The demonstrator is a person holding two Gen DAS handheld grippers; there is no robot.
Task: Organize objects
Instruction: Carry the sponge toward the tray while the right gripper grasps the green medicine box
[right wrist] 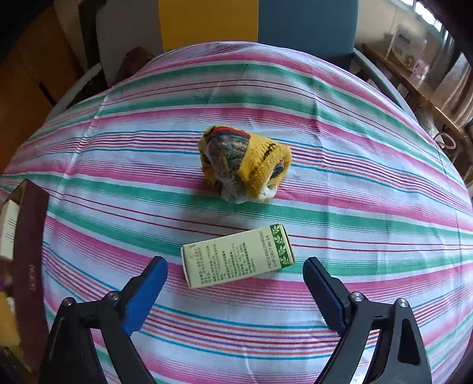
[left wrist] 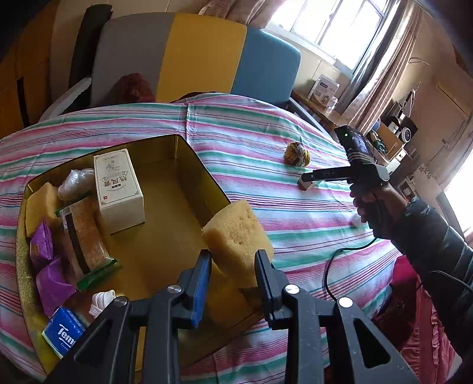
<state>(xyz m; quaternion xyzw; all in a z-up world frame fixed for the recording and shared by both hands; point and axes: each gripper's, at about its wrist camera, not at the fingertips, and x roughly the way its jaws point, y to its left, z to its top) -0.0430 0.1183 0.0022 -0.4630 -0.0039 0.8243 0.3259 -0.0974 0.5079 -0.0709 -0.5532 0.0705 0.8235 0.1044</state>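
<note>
Pinching a sponge [left wrist: 236, 233] over the tin's [left wrist: 204, 165] edge, the left gripper [left wrist: 233, 260] grips; the right gripper [right wrist: 235, 267] hangs spread around a green carton [right wrist: 238, 260].

Striped cloth [right wrist: 354, 183]: tin [left wrist: 189, 153], sock ball [right wrist: 245, 162], carton [right wrist: 236, 260].

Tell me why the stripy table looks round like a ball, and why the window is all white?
In both wrist views the fisheye lens bends the striped cloth into a dome; in the left wrist view the window is blown out white by daylight, while the sponge stays sharp.
</note>
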